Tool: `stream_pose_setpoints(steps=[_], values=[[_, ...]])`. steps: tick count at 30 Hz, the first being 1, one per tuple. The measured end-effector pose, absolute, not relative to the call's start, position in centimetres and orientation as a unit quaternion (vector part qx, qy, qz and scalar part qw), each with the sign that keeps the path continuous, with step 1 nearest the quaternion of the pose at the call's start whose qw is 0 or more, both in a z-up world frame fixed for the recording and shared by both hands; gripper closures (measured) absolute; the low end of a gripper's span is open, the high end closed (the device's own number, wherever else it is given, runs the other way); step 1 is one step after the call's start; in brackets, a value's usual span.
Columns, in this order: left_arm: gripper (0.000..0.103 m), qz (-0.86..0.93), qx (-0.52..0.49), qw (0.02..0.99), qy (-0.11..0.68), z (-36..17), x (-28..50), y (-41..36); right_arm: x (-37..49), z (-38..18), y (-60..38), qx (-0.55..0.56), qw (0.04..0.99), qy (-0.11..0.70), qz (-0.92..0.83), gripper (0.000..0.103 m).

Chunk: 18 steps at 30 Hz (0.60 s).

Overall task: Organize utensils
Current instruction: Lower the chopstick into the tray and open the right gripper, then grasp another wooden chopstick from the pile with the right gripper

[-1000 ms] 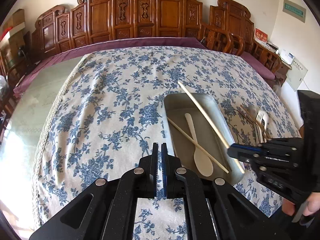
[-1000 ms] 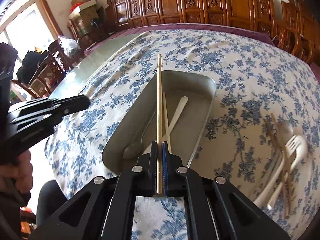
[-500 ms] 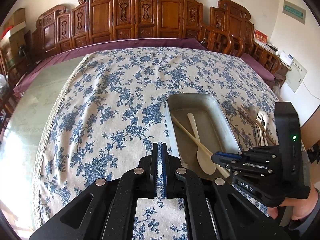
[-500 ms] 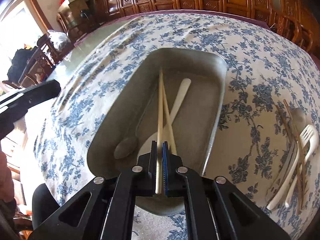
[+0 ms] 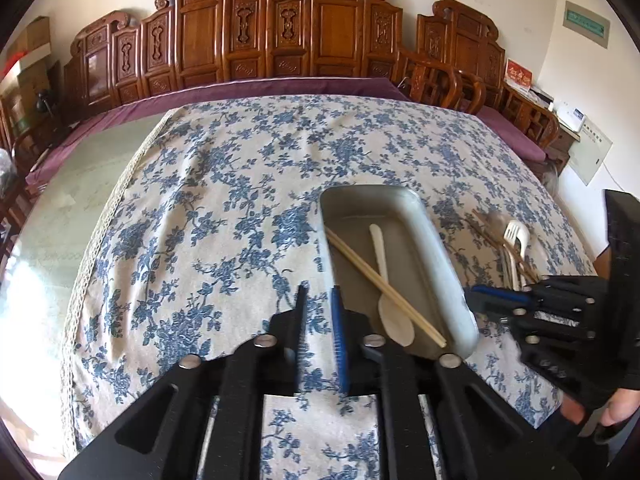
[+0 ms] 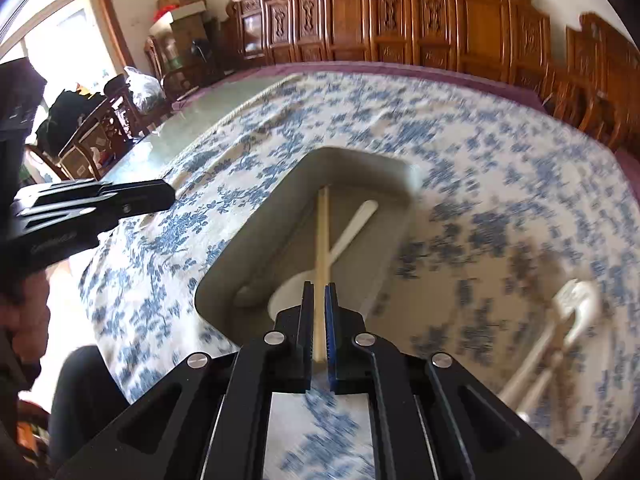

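**Two chopsticks and a spoon in the tray, more utensils waiting on the right**

The metal tray [image 5: 440, 264] sits on the blue-flowered tablecloth [image 5: 224, 216], right of centre in the left wrist view. It is a long, grey, round-cornered pan with raised walls. Inside it lies a pale cream spoon [image 5: 394, 316], with its bowl at the near end and its handle pointing to the far end. A pair of light wooden chopsticks [image 5: 372, 268] lies side by side across the spoon's handle. They run on a slant from the far left wall to the near right corner.

Well to the right of the tray, the remaining utensils lie loose on the cloth in a small heap. A white plastic fork [image 5: 518, 234] is among them, together with darker brown sticks and what looks like another spoon. The heap is too small and blurred to sort further.

The left gripper [image 5: 319, 292] hangs over bare cloth just left of the tray. Its jaws have just been opening; a modest gap shows and nothing is between them.

The right gripper [image 6: 319, 286] is near the tray's near right corner, with its jaws drawn almost together. In its own blurred view a pale strip shows in the thin slot, in line with the chopsticks. The left wrist view shows both chopsticks lying in the tray, clear of its tips.
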<state>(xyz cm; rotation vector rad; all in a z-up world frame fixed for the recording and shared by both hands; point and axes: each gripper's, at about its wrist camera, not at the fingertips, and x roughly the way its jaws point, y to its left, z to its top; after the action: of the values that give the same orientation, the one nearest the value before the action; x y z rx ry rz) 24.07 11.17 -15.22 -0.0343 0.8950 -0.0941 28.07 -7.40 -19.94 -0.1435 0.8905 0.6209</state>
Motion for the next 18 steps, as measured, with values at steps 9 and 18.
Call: stream_pose_setpoints(steps=[9, 18], values=[[0.072, -0.071, -0.016, 0.909, 0.411, -13.2, 22.2, 7.8, 26.0, -18.6, -15.7, -0.103, 0.870, 0.405, 0.261, 0.096], [0.055, -0.086, -0.003, 0.915, 0.393, -12.3, 21.3, 4.2, 25.9, -18.8, -24.5, -0.082, 0.885, 0.409, 0.205, 0.096]])
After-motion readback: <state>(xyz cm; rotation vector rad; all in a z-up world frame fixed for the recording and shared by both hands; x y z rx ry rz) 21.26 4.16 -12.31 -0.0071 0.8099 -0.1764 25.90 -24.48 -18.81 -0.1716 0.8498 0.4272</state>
